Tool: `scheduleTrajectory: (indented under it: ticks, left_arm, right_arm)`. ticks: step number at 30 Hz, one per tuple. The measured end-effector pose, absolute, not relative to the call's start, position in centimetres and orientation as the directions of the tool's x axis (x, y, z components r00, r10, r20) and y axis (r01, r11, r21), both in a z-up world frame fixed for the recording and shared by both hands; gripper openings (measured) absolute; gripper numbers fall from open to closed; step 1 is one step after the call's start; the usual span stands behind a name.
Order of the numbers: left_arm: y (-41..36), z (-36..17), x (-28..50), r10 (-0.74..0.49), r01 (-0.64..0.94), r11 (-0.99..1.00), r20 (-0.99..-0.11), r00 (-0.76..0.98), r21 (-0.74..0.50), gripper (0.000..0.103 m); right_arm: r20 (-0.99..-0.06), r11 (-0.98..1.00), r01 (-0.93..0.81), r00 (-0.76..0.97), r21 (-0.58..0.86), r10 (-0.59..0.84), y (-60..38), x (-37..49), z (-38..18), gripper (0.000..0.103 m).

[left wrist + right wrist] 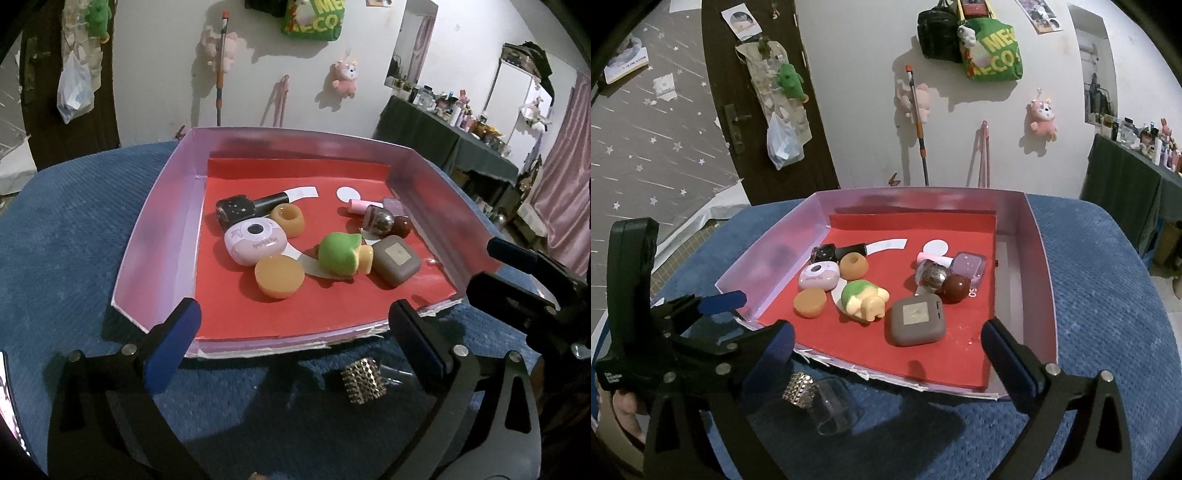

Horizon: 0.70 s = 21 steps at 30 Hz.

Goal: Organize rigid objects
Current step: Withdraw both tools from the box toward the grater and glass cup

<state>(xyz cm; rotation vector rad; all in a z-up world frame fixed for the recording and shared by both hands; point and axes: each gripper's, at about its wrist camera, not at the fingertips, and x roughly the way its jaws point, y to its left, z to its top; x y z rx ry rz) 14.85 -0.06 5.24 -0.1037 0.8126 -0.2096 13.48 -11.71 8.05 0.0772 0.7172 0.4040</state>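
A shallow box (pixel 155 236) with pale purple walls and a red floor sits on a surface covered in blue cloth (pixel 74 240); its near wall lies flattened outward. Inside, toward the left wall, lie a dark nail polish bottle (pixel 243 208) on its side, a tan ring-shaped piece (pixel 287 220), a pink case (pixel 255 240) with a dark round window, and a tan round puck (pixel 279 276), each touching or just beside the next. At the centre rests a green and cream toy figure (pixel 341 254), on a white paper strip. To its right a brown rounded-square case (pixel 396 260) lies flat. Behind it, close to the right wall, cluster a pink-capped bottle (pixel 360 205), a glittery bottle (pixel 378 219), a dark red ball (pixel 956 288) and a lilac case (pixel 968 266). Outside the box, just in front of its flattened wall, a studded silver cap on a clear bottle (pixel 816 397) lies on the cloth. The left gripper (pixel 295 343) stands wide open over the box's near edge, holding nothing. The right gripper (pixel 890 354) is likewise wide open and empty, its fingers straddling the near edge.
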Motion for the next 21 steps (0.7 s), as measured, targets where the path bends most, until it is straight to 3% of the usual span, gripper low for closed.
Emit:
scheduleTrajectory:
  ticks: [11, 21]
  left_arm:
    - [0.4, 6.7, 12.3, -0.210, 0.133, 0.977, -0.651, 0.729, -0.166, 0.103]
    - [1.2, 6.6, 10.3, -0.244, 0.136, 0.966, -0.618, 0.747, -0.218, 0.103]
  right_arm:
    - [-0.628, 0.922, -0.311, 0.677, 0.231, 0.385, -11.9, 12.1, 8.5, 0.103]
    - [-0.551, 0.917, -0.354, 0.735, 0.186, 0.395, -12.1, 9.6, 9.2, 0.103]
